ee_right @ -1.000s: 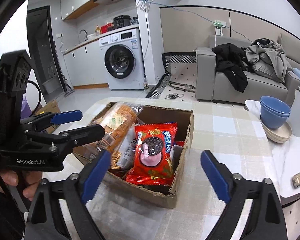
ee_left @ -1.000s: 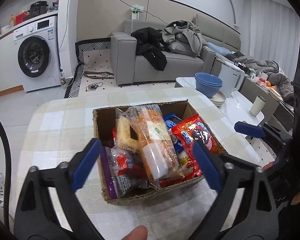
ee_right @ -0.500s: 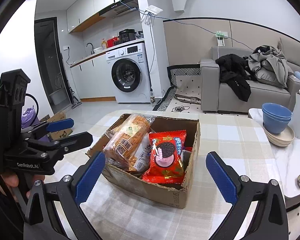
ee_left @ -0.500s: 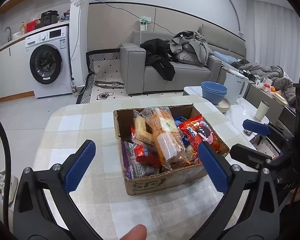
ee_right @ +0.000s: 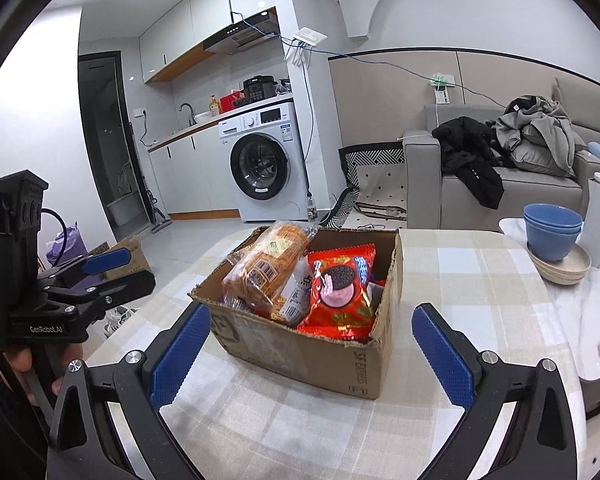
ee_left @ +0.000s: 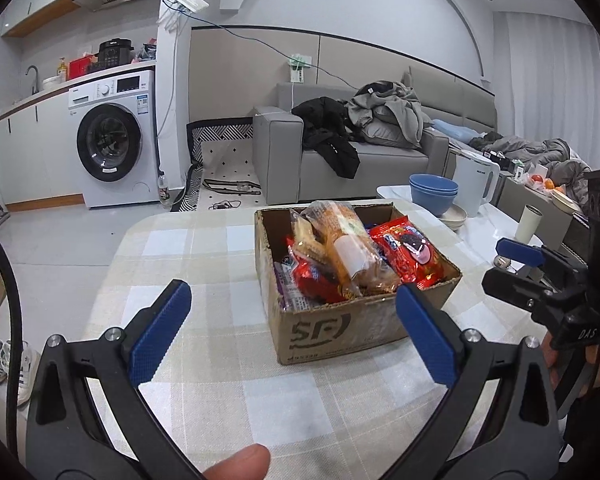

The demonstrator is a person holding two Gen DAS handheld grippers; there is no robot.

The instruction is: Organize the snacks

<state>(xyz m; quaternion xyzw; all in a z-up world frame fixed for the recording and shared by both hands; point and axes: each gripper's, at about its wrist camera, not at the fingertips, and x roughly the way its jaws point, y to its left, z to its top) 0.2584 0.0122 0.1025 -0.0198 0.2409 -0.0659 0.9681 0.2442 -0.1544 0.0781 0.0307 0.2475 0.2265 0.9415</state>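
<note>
In the left wrist view, the left gripper (ee_left: pixel 296 328) stands wide and empty at the lower frame; the cardboard box (ee_left: pixel 340 328) sits mid-frame, full of light, crinkly snack packets (ee_left: pixel 348 256), best pinched at a sealed edge. In the right wrist view, the right gripper (ee_right: pixel 312 352) also gapes empty before the box on the checked tablecloth (ee_right: pixel 460 280); a washing machine (ee_right: pixel 264 168) stands behind.

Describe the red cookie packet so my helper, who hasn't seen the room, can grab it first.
On the checked tablecloth stands an open cardboard box of snacks. Among them, the red cookie packet lies beside a long clear-wrapped pack of orange biscuits, on the side nearer the blue bowls. It alone shows a dark round sandwich cookie over pink cream.
</note>
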